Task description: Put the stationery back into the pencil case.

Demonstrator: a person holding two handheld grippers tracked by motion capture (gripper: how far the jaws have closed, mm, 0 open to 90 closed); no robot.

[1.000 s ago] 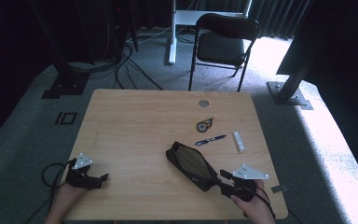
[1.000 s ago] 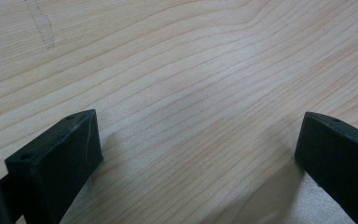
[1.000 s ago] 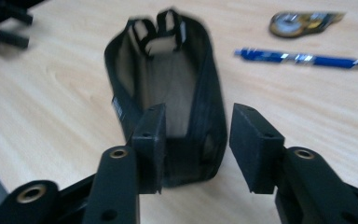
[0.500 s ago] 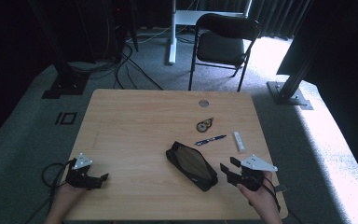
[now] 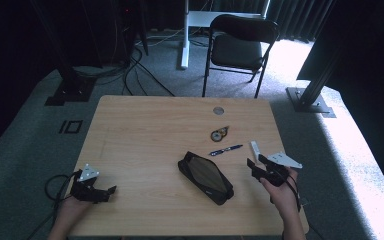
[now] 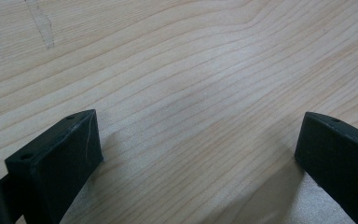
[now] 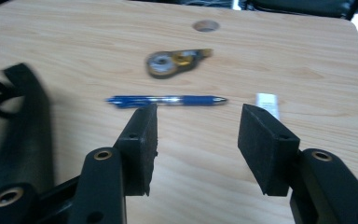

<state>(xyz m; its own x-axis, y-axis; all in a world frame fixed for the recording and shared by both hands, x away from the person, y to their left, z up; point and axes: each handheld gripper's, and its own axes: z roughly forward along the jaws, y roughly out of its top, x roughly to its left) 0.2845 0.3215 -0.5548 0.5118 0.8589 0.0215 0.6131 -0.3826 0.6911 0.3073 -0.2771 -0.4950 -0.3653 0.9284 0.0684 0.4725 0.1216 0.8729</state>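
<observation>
From the high view I see my right gripper (image 5: 258, 167) near the table's (image 5: 145, 130) right edge, held in the hand with its jaws pointing up-left; they have just been opening and now stand apart with nothing between them. The black pencil case (image 5: 206, 177) lies flat and slantwise just left of it, no longer touched. The blue pen (image 5: 226, 149) lies just beyond the jaws, the white eraser (image 5: 255, 148) beside it, the correction tape (image 5: 219, 134) farther back. My left gripper (image 5: 102, 192) rests low at the table's near left corner, well apart from everything.

In the left gripper view my left gripper (image 6: 198, 140) has its jaws spread wide over bare wood.

In the right gripper view my right gripper (image 7: 198, 128) looks level across the table, jaws parted and empty. The pen (image 7: 168, 100), dark blue with a silver tip, lies crosswise just ahead. The pencil case's (image 7: 25, 126) black edge shows blurred at left.
</observation>
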